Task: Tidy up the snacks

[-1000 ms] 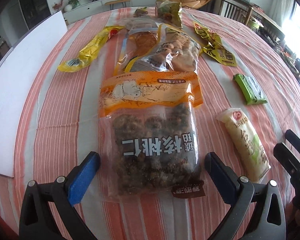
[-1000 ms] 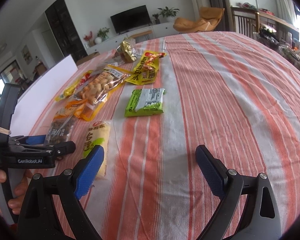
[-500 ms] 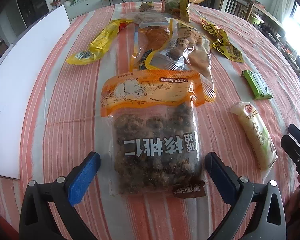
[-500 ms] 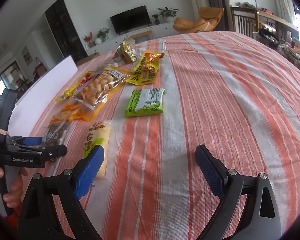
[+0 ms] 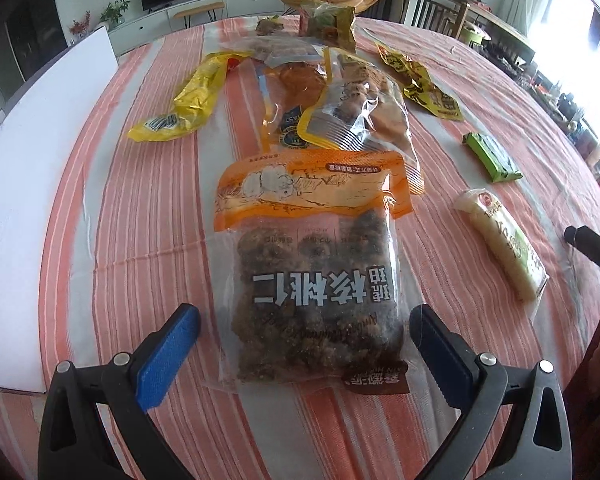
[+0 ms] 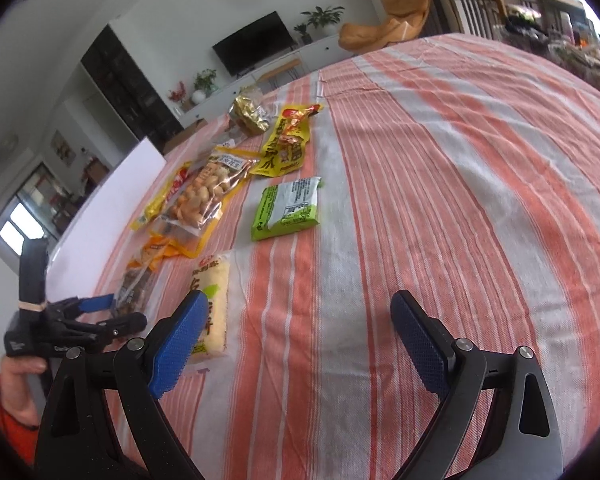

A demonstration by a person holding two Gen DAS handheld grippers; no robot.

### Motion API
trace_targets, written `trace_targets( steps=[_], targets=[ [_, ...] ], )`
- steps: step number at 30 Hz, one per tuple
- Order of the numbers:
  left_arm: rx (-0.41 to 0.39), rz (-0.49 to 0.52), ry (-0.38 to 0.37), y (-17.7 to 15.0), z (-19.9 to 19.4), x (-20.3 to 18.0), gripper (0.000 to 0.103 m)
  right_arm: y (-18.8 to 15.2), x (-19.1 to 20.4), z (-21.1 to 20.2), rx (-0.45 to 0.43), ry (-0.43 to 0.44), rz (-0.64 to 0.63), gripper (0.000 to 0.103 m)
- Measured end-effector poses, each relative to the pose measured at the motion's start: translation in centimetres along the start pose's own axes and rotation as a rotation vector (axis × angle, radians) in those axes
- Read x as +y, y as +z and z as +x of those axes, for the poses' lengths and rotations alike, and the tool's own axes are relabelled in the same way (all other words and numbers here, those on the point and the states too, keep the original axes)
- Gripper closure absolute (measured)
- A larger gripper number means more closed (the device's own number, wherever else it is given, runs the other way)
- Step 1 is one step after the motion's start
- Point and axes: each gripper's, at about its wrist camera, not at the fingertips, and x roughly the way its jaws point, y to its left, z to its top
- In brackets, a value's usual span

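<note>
Orange-topped walnut bag [image 5: 312,276] lies at 12 o'clock between left gripper [image 5: 304,344] jaws, spread for grasping; right gripper [image 6: 300,334] spread, idle.

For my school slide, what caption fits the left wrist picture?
Open left gripper with blue-padded fingers straddling an orange-topped clear bag of dark walnut snacks on a striped orange-and-white tablecloth.

walnut bag [image 5: 312,280] on table [image 5: 140,200], bun bag [image 5: 356,108] behind

Open left claw [image 5: 305,336] straddles the walnut bag [image 5: 314,276].
</note>
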Motion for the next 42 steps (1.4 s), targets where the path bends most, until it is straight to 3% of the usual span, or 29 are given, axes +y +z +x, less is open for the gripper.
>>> trace_targets(
  steps=[5, 9, 15, 16, 17, 18, 22, 26, 30, 33, 36, 38, 39, 40, 42],
  targets=[
    [-0.032, -0.046, -0.034, 0.2, -0.4, 0.0, 0.000, 0.7, 1.4, 0.8, 0.087, 0.003, -0.023, 0.009],
    [-0.073, -0.052, -0.040, 0.4, -0.8, -0.2, 0.035, 1.3, 5.5, 2.3, 0.192, -0.006, -0.199, 0.009],
    [-0.106, -0.085, -0.086, -0.1, -2.3, 1.4, 0.041, 0.4, 11.1, 7.0, 0.381, -0.094, -0.467, 0.012],
    [-0.115, -0.090, -0.093, -0.2, -2.7, 1.6, 0.041, 0.3, 11.3, 7.9, 0.411, -0.114, -0.482, 0.030],
    [-0.131, -0.096, -0.105, -0.3, -3.4, 2.0, 0.041, 0.3, 11.5, 8.0, 0.402, -0.153, -0.499, 0.067],
    [-0.151, -0.105, -0.118, -0.3, -4.3, 2.4, 0.041, 0.5, 11.6, 7.9, 0.397, -0.177, -0.505, 0.071],
    [-0.228, -0.155, -0.165, 0.0, -7.8, 4.4, 0.041, 2.1, 11.5, 6.6, 0.391, -0.131, -0.426, 0.072],
    [-0.329, -0.219, -0.170, 1.0, -12.6, 8.4, 0.041, 4.8, 14.6, 4.5, 0.331, -0.049, -0.408, 0.072],
    [-0.388, -0.290, -0.047, 1.1, -16.3, 15.1, 0.040, 7.9, 22.6, 3.5, 0.241, 0.081, -0.470, 0.072],
    [-0.363, -0.381, 0.071, 0.3, -17.3, 21.9, 0.040, 9.5, 30.3, 4.6, 0.209, 0.206, -0.522, 0.072],
    [-0.330, -0.436, 0.179, -0.7, -17.3, 26.3, 0.039, 9.8, 37.7, 7.1, 0.210, 0.309, -0.569, 0.072],
    [-0.307, -0.492, 0.226, -1.5, -16.8, 29.1, 0.034, 9.6, 41.8, 9.3, 0.227, 0.361, -0.572, 0.071],
    [-0.293, -0.513, 0.239, -1.9, -16.4, 29.9, 0.024, 9.3, 43.5, 10.4, 0.235, 0.382, -0.573, 0.071],
    [-0.274, -0.532, 0.246, -2.2, -15.8, 30.8, 0.016, 9.0, 45.1, 11.4, 0.234, 0.397, -0.575, 0.068],
    [-0.270, -0.549, 0.268, -2.9, -15.4, 31.5, 0.015, 8.7, 46.5, 13.0, 0.244, 0.419, -0.567, 0.038]
  ],
)
